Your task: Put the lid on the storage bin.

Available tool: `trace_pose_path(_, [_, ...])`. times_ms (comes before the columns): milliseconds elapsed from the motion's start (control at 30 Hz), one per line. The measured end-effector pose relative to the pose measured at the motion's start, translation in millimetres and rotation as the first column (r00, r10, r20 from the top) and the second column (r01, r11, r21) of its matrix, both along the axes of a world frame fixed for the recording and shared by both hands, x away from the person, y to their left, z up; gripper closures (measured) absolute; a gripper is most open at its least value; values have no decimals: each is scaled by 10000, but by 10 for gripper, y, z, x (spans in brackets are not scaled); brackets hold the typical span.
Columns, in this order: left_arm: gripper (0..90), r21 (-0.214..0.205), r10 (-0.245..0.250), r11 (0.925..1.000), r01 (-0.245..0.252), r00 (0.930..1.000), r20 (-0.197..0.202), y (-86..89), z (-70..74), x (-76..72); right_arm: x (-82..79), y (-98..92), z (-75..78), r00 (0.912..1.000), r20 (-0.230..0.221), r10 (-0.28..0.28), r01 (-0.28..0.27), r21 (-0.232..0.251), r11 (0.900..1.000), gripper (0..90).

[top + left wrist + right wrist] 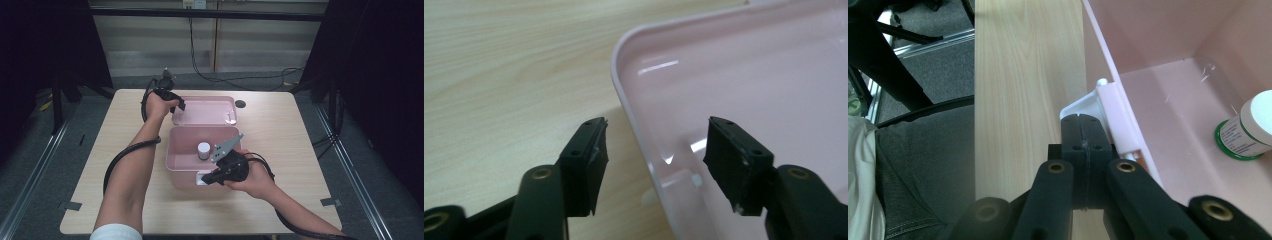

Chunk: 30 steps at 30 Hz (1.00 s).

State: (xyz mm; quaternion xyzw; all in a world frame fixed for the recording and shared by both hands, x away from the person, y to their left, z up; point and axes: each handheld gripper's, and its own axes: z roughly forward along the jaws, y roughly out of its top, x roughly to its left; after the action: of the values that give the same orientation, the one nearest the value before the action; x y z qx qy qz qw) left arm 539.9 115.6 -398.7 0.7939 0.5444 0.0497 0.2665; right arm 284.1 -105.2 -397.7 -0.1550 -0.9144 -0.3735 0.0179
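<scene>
The pink box (186,170) stands open in the middle of the table (280,130), with a small white bottle (203,150) upright inside; its lid (205,111) lies flat just behind it. The left gripper (656,150) has spread jaws astride the lid's rim, not pressing it; the right gripper (1081,132) has jaws pressed together at the white latch (1093,102) on the box's front wall.

Black hand-held gripper (176,104), brass-ringed screws, trailing cable, white sleeve (116,232)
</scene>
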Motion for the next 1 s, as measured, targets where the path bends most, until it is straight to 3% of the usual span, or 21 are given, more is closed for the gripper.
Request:
trace_pose_path(333, [601, -258, 431, 9987, -438, 9987, -269, -22, -64, 43, 3, -32, -31, 9998, -210, -54, 60, 272, 9996, 900])
trace_pose_path(500, [683, 100, 579, 9983, -576, 9978, -312, -27, -46, 49, -3, -20, -24, 10000, -75, -26, 27, 165, 9999, 900])
trace_pose_path(633, [776, 92, 798, 9968, -794, 9959, -438, 2, -39, 51, -10, -8, -13, 10000, -38, -28, 28, 45, 10000, 900])
trace_pose_path(767, [796, 100, 889, 9960, -885, 9945, -562, 8, -27, 52, -7, -11, -15, 9999, -95, -48, 49, 73, 10000, 900])
trace_pose_path(900, [810, 359, 986, 9946, -971, 9942, -438, -33, 44, 41, -10, -10, -16, 9999, -101, -66, 67, 74, 10000, 900])
trace_pose_path(1000, [817, 330, 1063, 9939, -1049, 9934, -438, -32, 71, 32, -9, -8, -16, 10000, -86, -48, 48, 71, 10000, 900])
